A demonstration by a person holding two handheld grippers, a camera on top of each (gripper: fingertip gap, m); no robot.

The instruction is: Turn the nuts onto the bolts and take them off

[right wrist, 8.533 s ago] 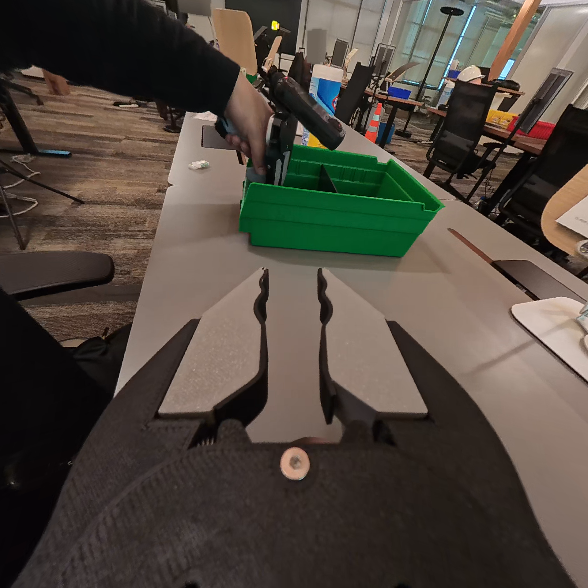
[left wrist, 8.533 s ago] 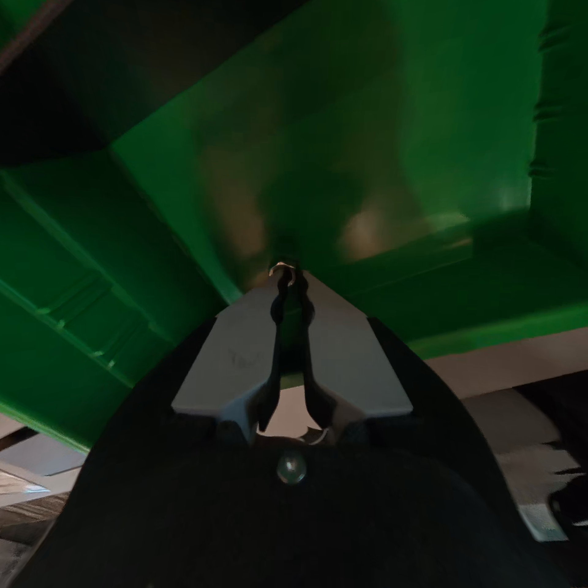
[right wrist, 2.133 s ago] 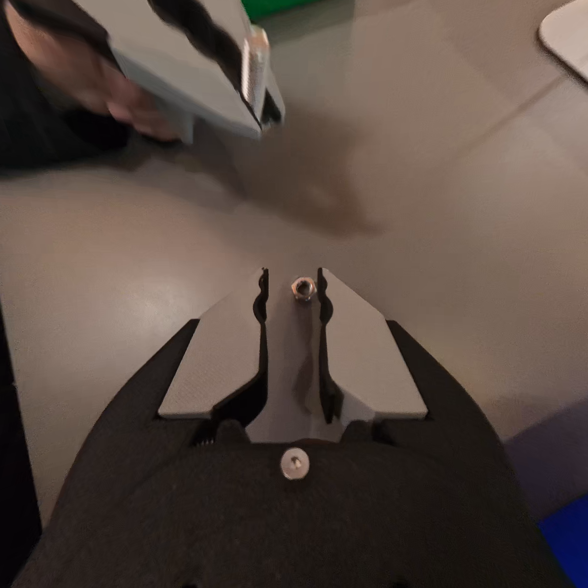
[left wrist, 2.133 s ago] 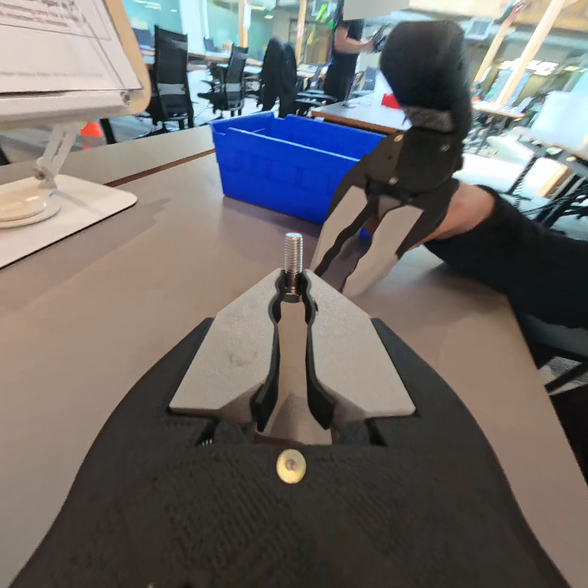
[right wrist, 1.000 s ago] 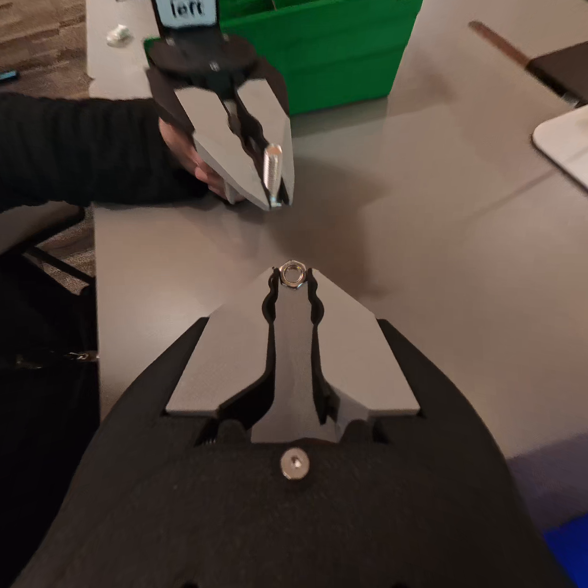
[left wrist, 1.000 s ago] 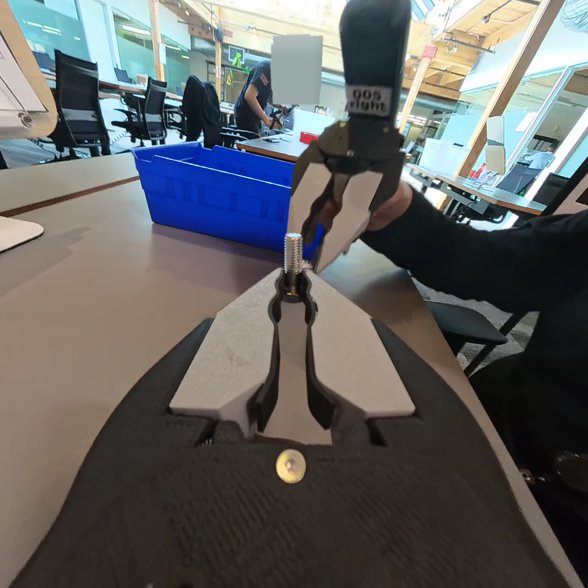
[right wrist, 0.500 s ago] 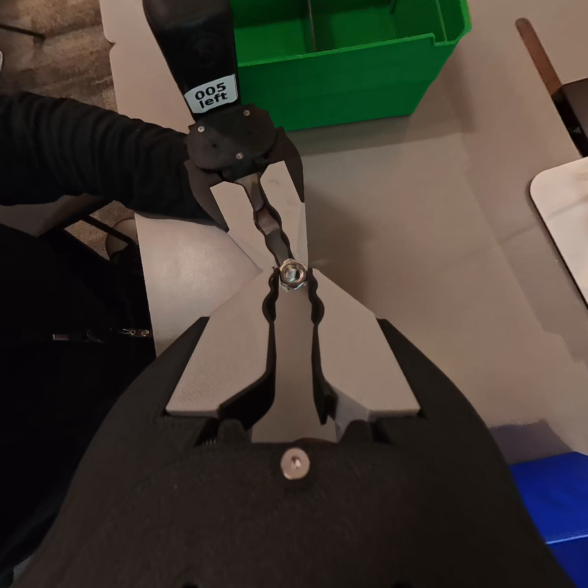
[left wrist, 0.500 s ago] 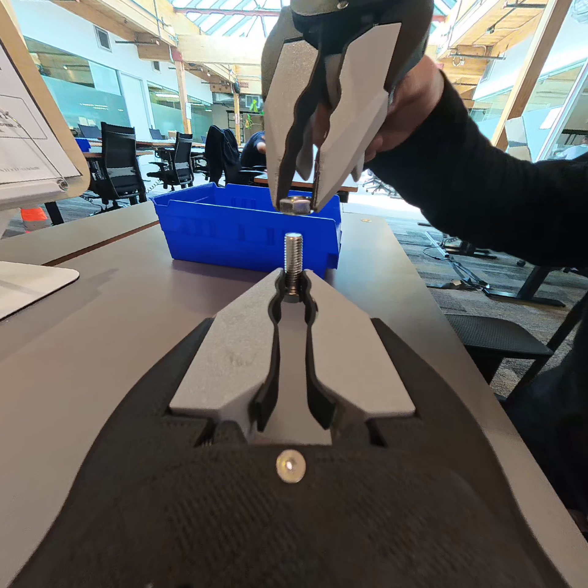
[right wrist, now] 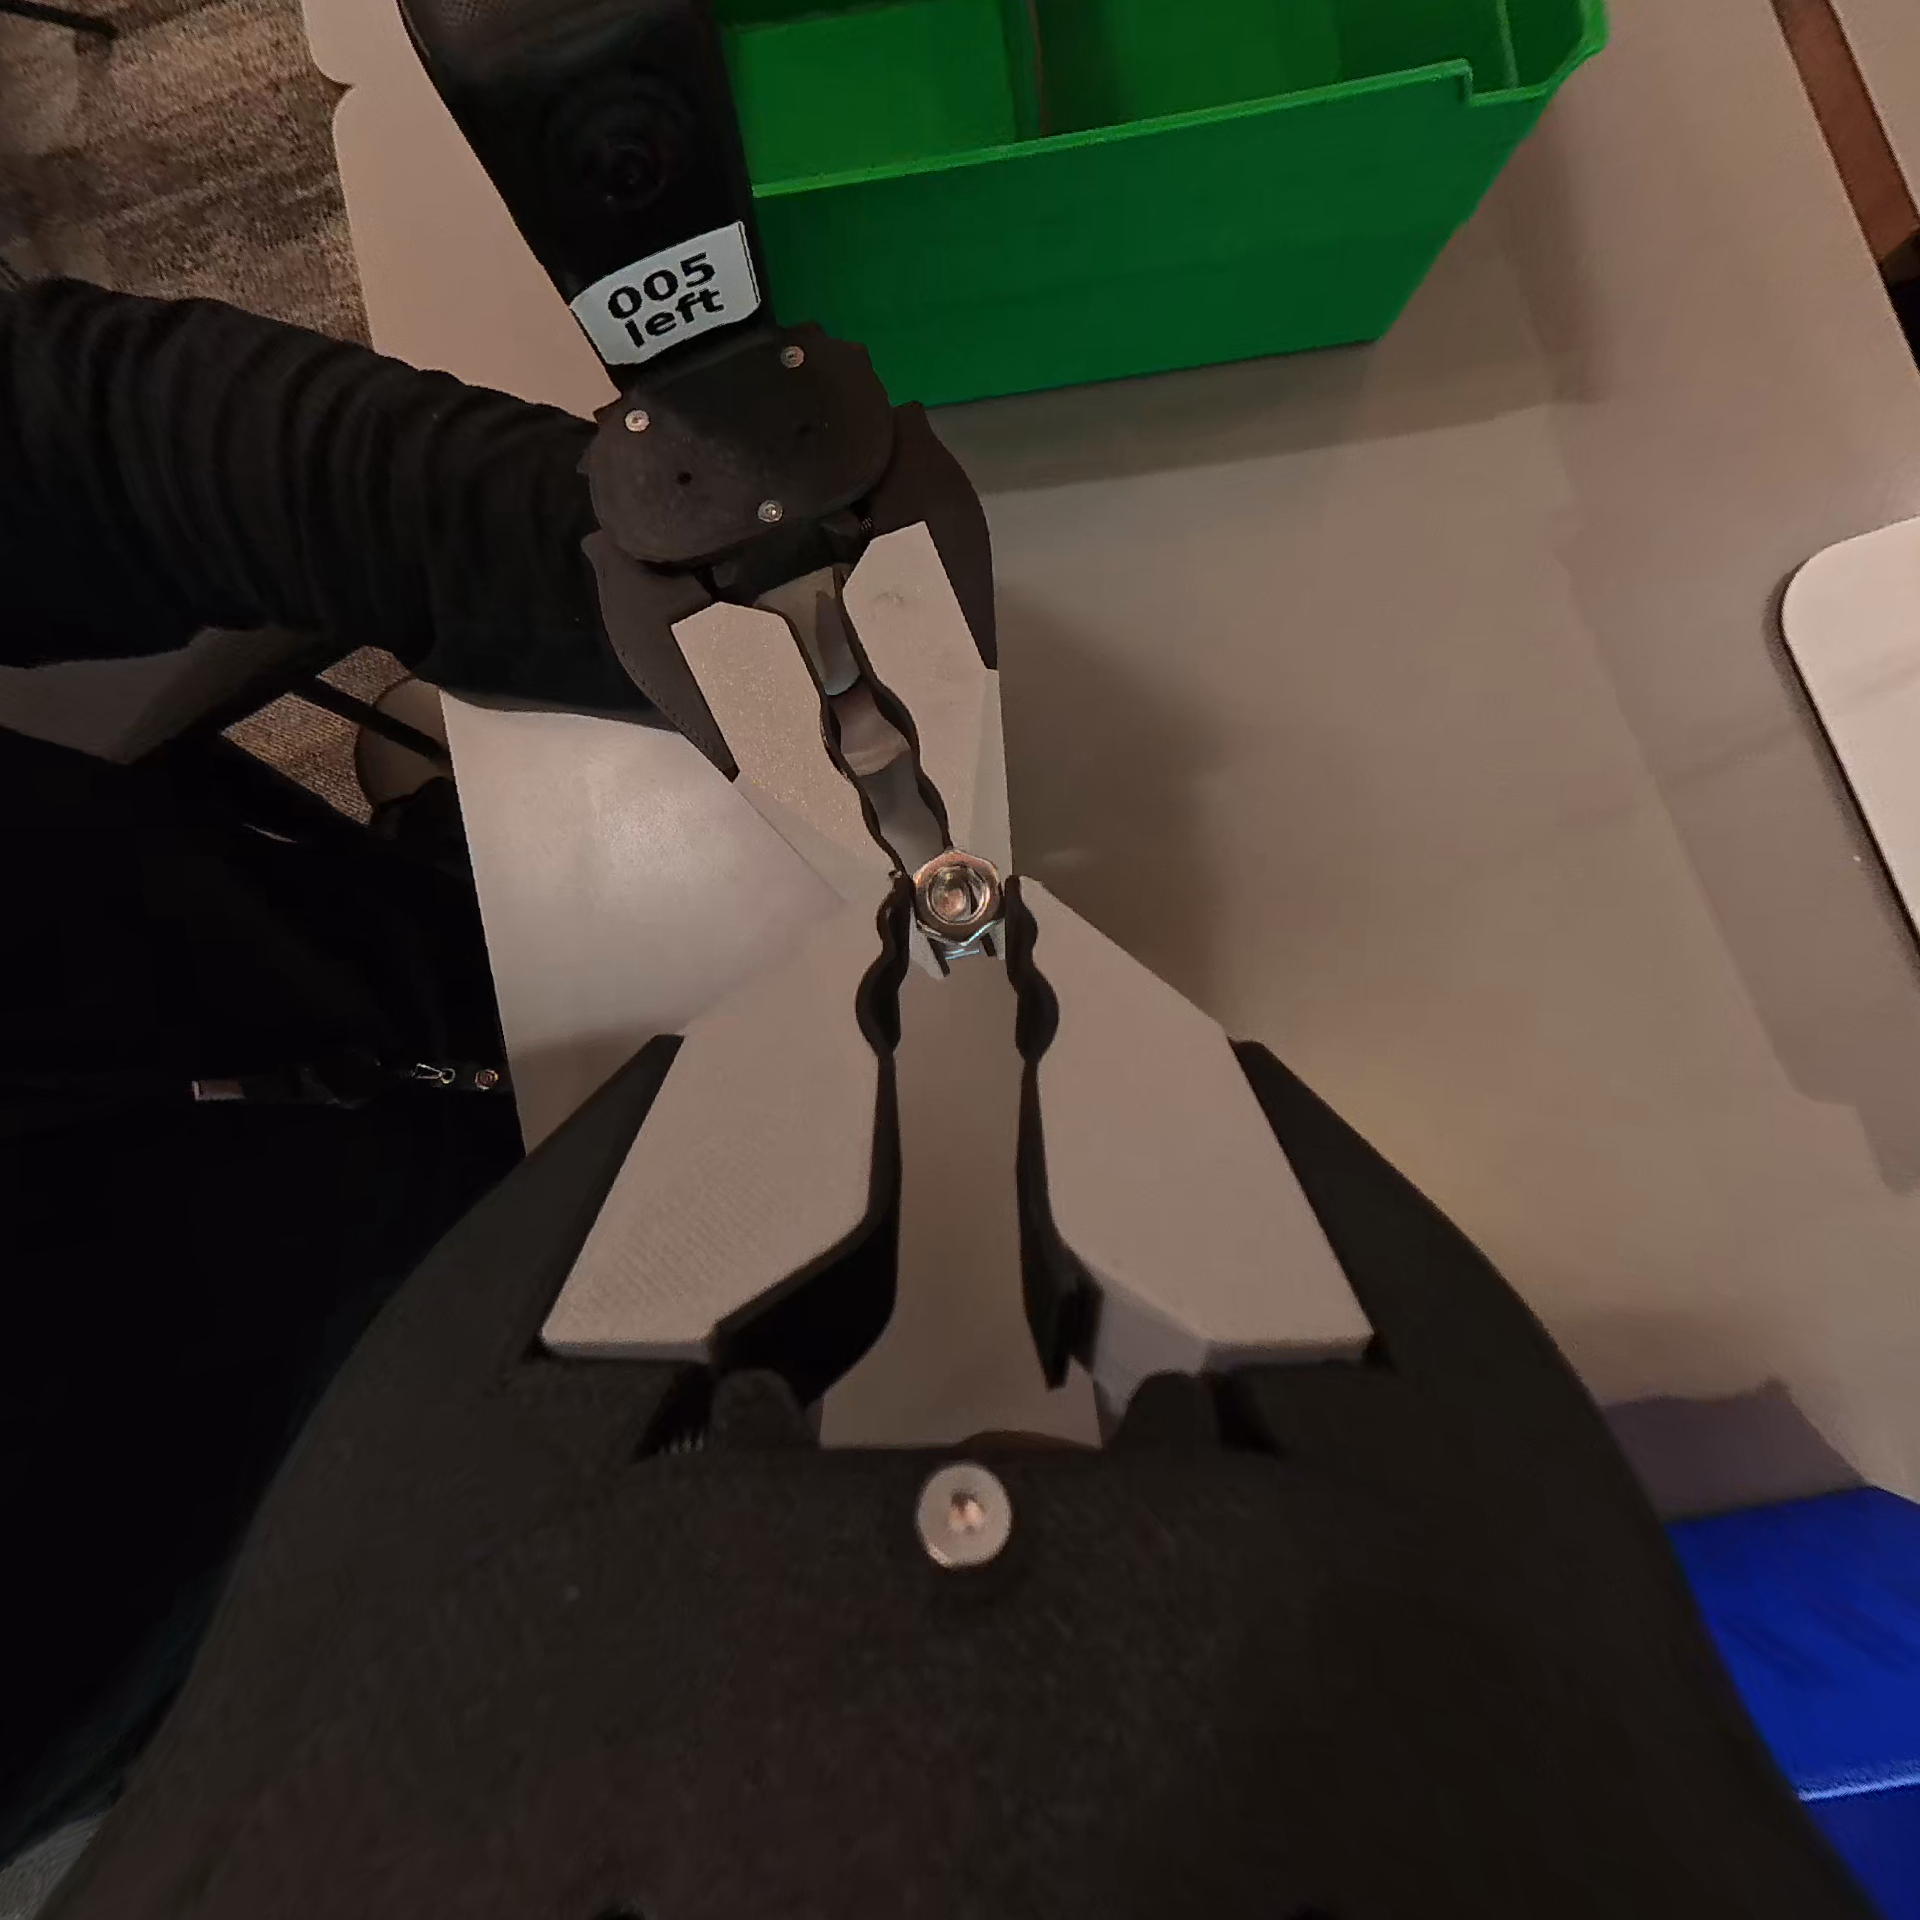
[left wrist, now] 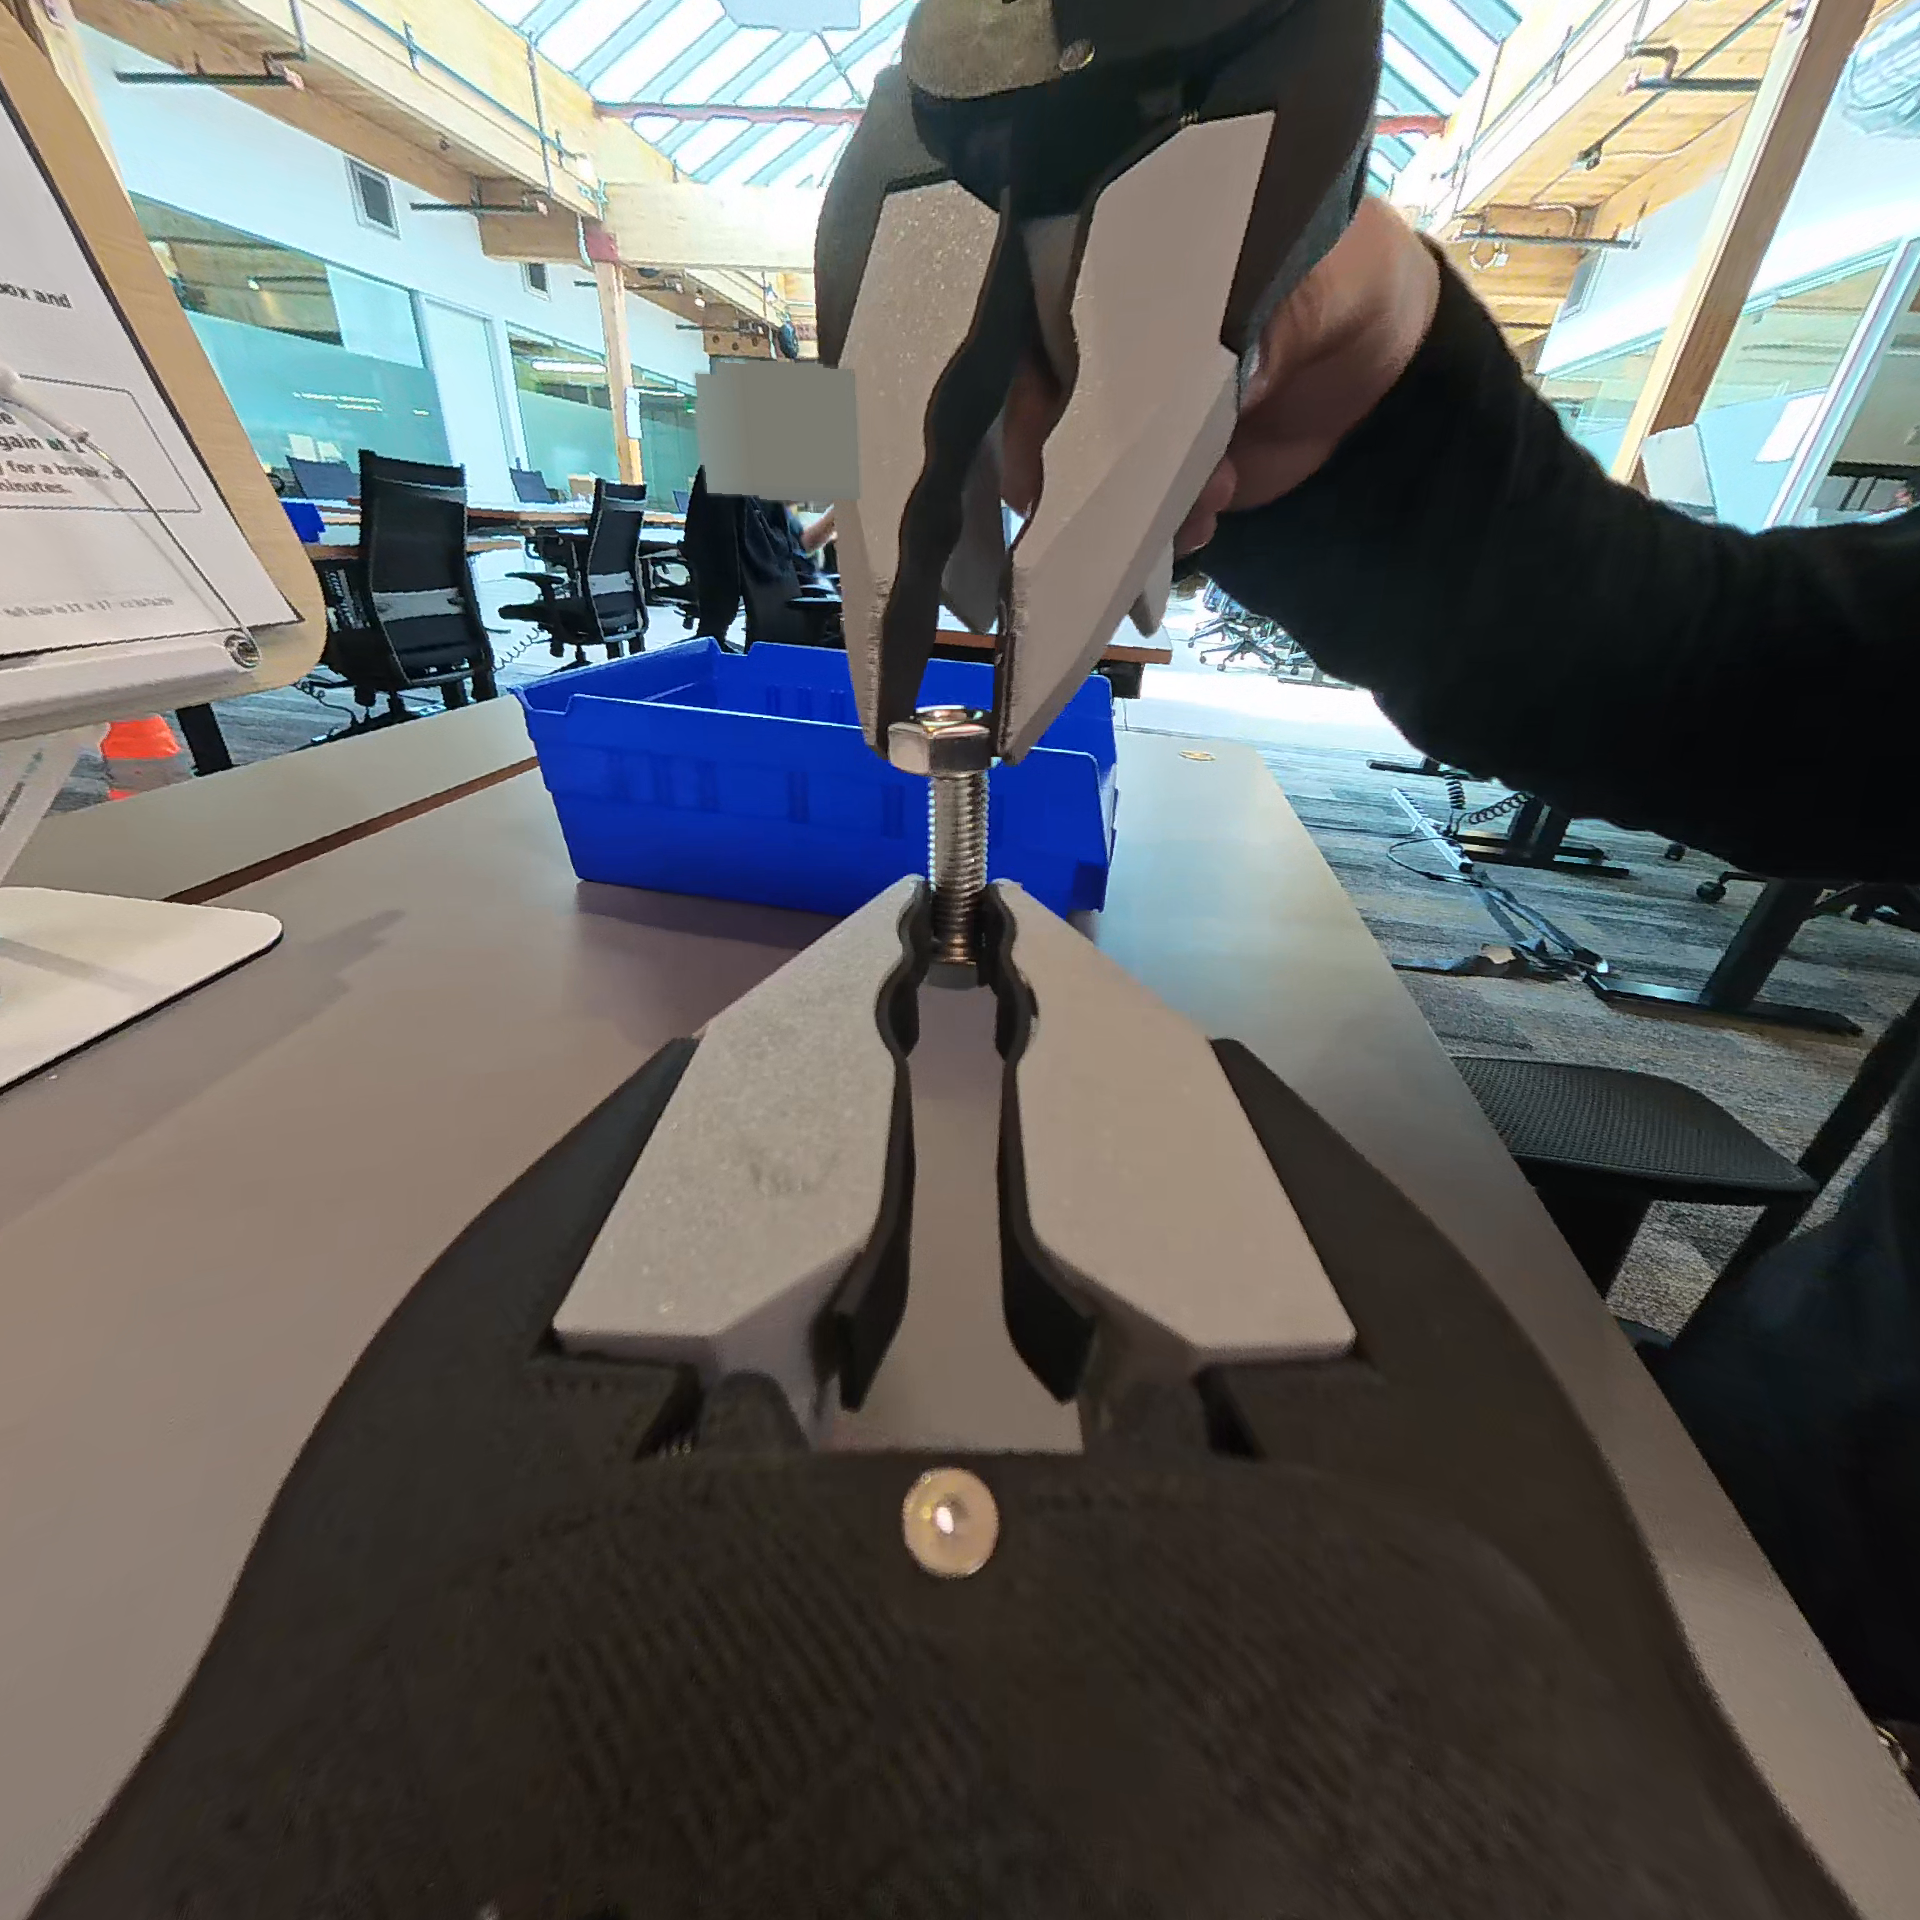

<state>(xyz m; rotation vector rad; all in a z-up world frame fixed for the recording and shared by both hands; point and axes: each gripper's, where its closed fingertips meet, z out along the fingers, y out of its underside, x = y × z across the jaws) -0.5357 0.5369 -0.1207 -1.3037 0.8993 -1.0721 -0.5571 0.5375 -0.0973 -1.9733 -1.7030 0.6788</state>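
My left gripper (left wrist: pixel 957 935) is shut on a silver bolt (left wrist: pixel 958 842) near its head and holds it upright, thread up, above the grey table. My right gripper (left wrist: pixel 940 740) comes down from above, shut on a silver hex nut (left wrist: pixel 938 740) that sits on the top end of the bolt. In the right wrist view my right gripper (right wrist: pixel 954 914) holds the nut (right wrist: pixel 954 896) with the bolt's end showing inside its hole. The left gripper (right wrist: pixel 940 868) reaches in from the upper left beneath it.
A blue bin (left wrist: pixel 748 790) stands on the table (left wrist: pixel 312 1091) behind the bolt. A green bin (right wrist: pixel 1122 197) stands at the far side in the right wrist view. A white stand base (left wrist: pixel 94 977) lies at the left. The table edge and a black chair (left wrist: pixel 1621 1153) are at the right. My left and right fingertips are right by each other.
My right gripper has come over the bolt and lowered the nut onto its top end. One second ago the two grippers were apart.
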